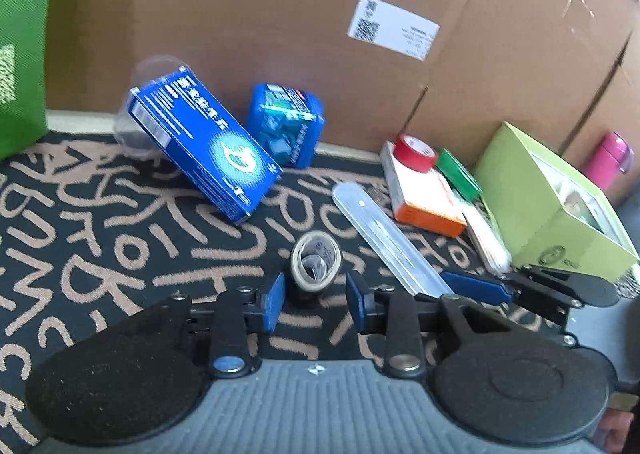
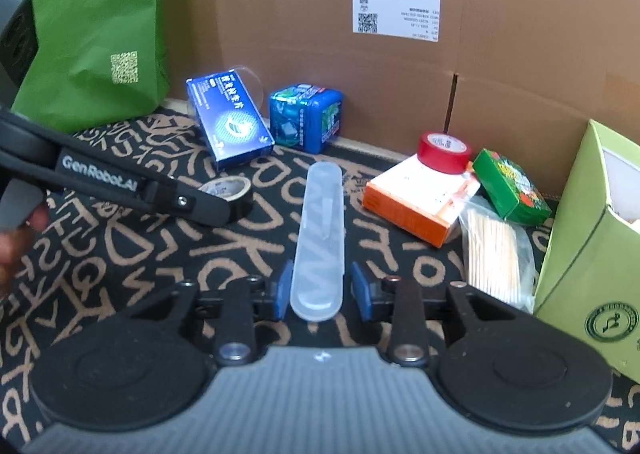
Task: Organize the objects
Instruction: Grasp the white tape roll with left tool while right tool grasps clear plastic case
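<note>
My left gripper (image 1: 316, 300) is open, its blue pads on either side of a black tape roll (image 1: 316, 266) lying on the patterned mat, apart from it. The roll also shows in the right wrist view (image 2: 234, 196), partly behind the left gripper's arm. My right gripper (image 2: 320, 292) is open around the near end of a long clear plastic case (image 2: 320, 234); touching cannot be told. The case also shows in the left wrist view (image 1: 388, 238), with the right gripper (image 1: 476, 286) at its end.
A blue box (image 1: 204, 146) and a blue tub (image 1: 286, 124) stand by a cardboard box wall (image 1: 280, 14). A red tape roll (image 2: 444, 152) sits on an orange box (image 2: 416, 200). A green packet (image 2: 510, 188), bagged sticks (image 2: 496, 250), a light green carton (image 2: 592, 254) and a green bag (image 2: 92, 26) surround the mat.
</note>
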A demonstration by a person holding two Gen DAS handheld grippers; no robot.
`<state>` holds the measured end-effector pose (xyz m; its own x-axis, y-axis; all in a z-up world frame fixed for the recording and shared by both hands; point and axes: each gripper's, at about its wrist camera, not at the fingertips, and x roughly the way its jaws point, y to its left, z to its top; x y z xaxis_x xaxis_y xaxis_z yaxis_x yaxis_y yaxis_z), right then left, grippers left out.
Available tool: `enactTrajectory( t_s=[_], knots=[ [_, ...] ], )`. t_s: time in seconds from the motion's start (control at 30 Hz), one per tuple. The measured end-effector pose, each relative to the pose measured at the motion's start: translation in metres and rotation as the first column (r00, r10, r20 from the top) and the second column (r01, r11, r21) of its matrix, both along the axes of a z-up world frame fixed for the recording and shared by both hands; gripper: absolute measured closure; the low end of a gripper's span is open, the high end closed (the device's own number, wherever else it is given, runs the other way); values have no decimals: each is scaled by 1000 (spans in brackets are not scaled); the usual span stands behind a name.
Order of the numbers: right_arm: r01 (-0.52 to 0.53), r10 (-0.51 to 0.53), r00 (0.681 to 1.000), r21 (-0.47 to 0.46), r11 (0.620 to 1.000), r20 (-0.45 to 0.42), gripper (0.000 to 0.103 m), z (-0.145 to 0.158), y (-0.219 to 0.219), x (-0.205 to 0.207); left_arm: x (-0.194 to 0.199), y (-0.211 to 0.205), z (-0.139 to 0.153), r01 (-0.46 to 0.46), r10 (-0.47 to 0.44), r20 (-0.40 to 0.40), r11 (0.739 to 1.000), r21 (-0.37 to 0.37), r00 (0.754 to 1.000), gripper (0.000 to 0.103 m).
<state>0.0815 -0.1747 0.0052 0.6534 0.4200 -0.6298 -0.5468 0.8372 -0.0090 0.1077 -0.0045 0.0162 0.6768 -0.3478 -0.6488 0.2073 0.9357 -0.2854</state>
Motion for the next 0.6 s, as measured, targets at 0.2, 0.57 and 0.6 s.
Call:
enactTrajectory(
  t_s=[0.2, 0.57, 0.6],
  knots=[
    [-10, 10, 1000, 9, 1000, -3, 70, 0, 12, 17, -3, -10, -4, -2, 0, 45, 999, 39, 999, 63],
    [4, -4, 1000, 31, 1000, 21, 76, -2, 8, 15, -4, -8, -5, -44, 43, 73, 999, 25, 996, 69],
    [7, -8, 1000, 32, 999, 27, 76, -2, 7, 14, -5, -10, -4, -48, 46, 78, 998, 29, 996, 69]
  ],
)
